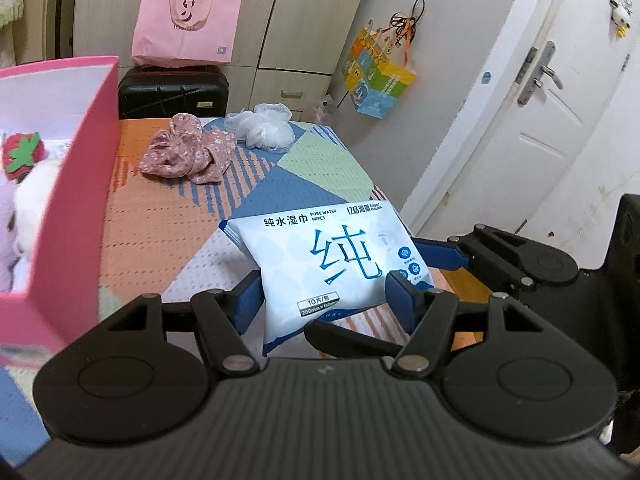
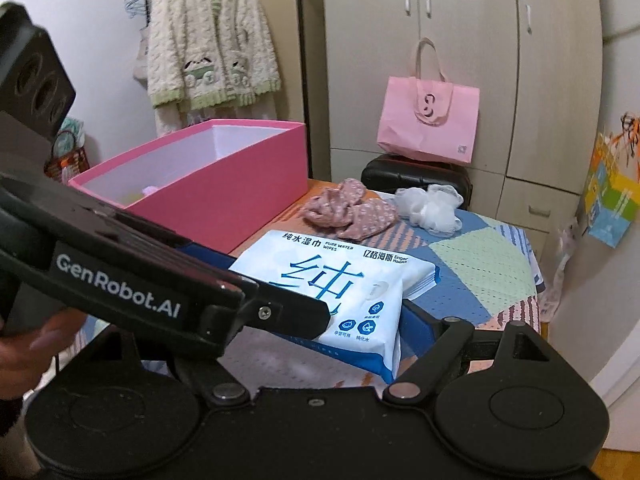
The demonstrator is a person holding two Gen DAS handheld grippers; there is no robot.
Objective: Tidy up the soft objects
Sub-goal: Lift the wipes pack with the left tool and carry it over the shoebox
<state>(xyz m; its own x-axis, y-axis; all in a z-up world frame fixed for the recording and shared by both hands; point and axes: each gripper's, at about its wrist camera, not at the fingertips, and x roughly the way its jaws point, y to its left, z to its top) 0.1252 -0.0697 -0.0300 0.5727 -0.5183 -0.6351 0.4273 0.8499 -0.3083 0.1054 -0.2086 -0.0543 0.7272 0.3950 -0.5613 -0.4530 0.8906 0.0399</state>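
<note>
The pack of wet wipes [image 1: 324,264] hangs above the patchwork table cover [image 1: 160,216], pinched across its near end by the left gripper [image 1: 324,292], while the right gripper [image 2: 360,320] sits alongside it with its fingers spread and not visibly pressing on the pack. Just left stands the pink box [image 2: 224,196], already holding plush toys. The pack is slippery and droops from one end, so it could slide free or snag the box's rim.
</note>
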